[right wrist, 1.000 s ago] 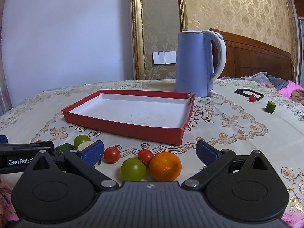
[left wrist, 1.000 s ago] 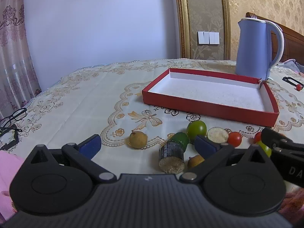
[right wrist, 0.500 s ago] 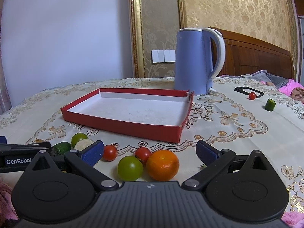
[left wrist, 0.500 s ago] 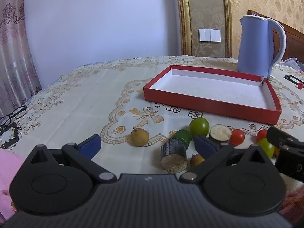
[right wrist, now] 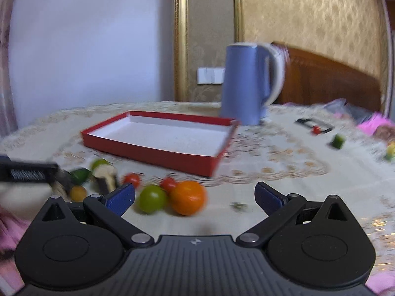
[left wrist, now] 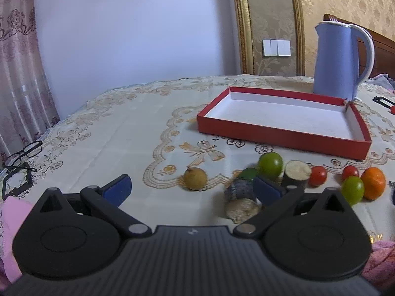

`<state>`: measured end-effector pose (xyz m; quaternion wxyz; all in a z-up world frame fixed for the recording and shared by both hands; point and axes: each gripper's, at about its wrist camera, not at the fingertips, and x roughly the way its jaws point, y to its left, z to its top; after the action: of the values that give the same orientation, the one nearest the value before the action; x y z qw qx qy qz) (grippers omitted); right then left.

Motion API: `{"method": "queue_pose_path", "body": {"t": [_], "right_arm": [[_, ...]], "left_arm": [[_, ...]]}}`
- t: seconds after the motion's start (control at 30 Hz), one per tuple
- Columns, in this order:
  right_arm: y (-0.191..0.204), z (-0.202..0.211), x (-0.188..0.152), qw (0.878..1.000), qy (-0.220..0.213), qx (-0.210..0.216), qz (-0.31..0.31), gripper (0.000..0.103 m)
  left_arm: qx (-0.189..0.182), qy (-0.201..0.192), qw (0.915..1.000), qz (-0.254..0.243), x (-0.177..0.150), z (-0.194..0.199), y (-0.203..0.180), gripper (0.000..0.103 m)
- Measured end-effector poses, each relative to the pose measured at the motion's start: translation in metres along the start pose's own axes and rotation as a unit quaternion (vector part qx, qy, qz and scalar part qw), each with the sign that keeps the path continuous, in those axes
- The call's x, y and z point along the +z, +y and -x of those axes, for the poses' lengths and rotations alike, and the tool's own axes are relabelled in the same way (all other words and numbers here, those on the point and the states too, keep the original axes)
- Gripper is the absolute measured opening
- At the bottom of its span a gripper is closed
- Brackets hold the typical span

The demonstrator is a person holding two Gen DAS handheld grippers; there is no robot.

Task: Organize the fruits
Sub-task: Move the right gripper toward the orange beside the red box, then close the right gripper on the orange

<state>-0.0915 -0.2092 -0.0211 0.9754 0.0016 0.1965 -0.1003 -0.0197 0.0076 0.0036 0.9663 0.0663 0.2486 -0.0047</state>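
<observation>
Fruits cluster low-centre; with the right gripper (right wrist: 195,197) and left gripper (left wrist: 191,188) both gaping empty, straddle the orange (right wrist: 188,197) squarely before carrying it to the red tray (right wrist: 148,151).

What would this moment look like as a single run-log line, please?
left tongs: open, empty | right tongs: open, empty | red tray: empty | orange, tomatoes, green fruits: on tablecloth | nothing sorted yet
</observation>
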Motion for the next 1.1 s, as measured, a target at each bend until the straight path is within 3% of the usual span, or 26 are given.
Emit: {"method": "queue_pose_path", "body": {"t": [0.37, 0.7, 0.77, 0.87, 1.0, 1.1], "right_arm": [[-0.017, -0.014, -0.002, 0.999, 0.018, 0.012, -0.026, 0.103], [-0.015, -0.033, 0.008, 0.999, 0.034, 0.016, -0.016, 0.1], [-0.011, -0.036, 0.008, 0.999, 0.039, 0.019, -0.006, 0.092], [-0.008, -0.042, 0.01, 0.998, 0.053, 0.034, -0.003, 0.067], [-0.005, -0.056, 0.011, 0.995, 0.08, 0.052, -0.003, 0.057], [-0.004, -0.061, 0.012, 0.995, 0.08, 0.055, 0.002, 0.055]], "left_arm": [[-0.005, 0.022, 0.9997, 0.012, -0.006, -0.012, 0.009, 0.103], [-0.004, 0.005, 0.9998, 0.016, -0.009, -0.002, 0.015, 0.103], [-0.007, 0.0, 0.9997, 0.022, -0.01, -0.001, 0.02, 0.103], [-0.01, 0.009, 0.9993, 0.035, -0.013, -0.004, 0.026, 0.103], [-0.014, 0.019, 0.9986, 0.047, -0.015, -0.008, 0.033, 0.103], [-0.02, 0.02, 0.9981, 0.054, -0.016, -0.01, 0.036, 0.103]]}}
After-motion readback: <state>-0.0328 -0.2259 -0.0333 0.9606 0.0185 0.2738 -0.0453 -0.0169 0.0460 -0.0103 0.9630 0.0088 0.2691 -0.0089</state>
